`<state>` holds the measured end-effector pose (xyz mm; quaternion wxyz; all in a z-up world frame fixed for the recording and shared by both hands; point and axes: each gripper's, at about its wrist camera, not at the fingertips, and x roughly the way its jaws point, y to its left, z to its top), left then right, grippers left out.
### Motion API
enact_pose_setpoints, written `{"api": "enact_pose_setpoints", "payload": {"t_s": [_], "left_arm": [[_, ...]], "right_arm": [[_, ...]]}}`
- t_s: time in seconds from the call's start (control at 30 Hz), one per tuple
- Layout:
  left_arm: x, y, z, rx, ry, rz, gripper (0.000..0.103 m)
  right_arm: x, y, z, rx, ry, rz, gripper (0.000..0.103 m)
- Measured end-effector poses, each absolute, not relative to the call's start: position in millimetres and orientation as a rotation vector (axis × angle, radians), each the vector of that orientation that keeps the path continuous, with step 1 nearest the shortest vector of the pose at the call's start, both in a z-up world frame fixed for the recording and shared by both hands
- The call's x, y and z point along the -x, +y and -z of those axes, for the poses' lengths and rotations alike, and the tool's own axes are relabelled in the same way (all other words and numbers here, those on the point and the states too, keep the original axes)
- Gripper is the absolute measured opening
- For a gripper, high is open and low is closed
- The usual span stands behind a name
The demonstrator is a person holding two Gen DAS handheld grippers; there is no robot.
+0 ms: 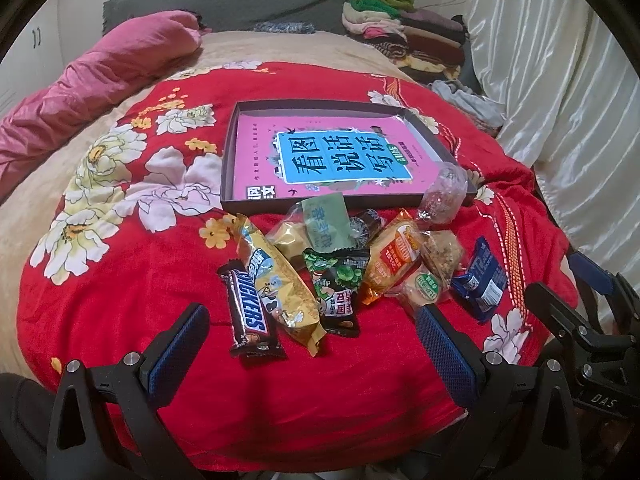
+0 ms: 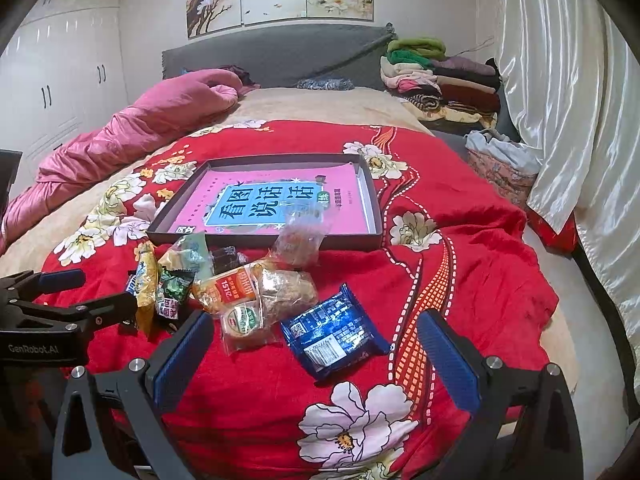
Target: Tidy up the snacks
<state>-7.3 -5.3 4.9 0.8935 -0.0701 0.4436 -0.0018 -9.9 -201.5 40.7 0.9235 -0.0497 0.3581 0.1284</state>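
Note:
Several wrapped snacks lie in a heap on the red floral blanket (image 1: pixel 120 288). Among them are a Snickers bar (image 1: pixel 250 312), a yellow packet (image 1: pixel 280 284), a black-green packet (image 1: pixel 336 284), an orange packet (image 1: pixel 392 260) and a blue packet (image 2: pixel 334 330). Behind them a shallow dark box (image 1: pixel 230 152) holds a pink book (image 1: pixel 340 152). A clear bag (image 2: pixel 298 240) leans on the box's front wall. My left gripper (image 1: pixel 312 344) is open, just short of the Snickers bar. My right gripper (image 2: pixel 314 352) is open around the blue packet's near end.
A pink quilt (image 2: pixel 140 128) lies along the left of the bed. Folded clothes (image 2: pixel 440 76) are stacked at the headboard's right. White curtains (image 2: pixel 560 120) hang on the right. The left gripper's body (image 2: pixel 48 320) shows at the right wrist view's left edge.

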Motion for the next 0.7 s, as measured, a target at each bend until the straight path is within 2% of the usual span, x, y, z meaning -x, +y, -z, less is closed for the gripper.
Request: {"api": "enact_pose_setpoints", "payload": {"t_s": [0.7], "left_arm": [[5.5, -3.3, -2.7, 0.158, 0.926, 0.004, 0.103]], "right_arm": [[9.5, -201.8, -40.1, 0.104, 0.738, -0.267, 0.102]]}}
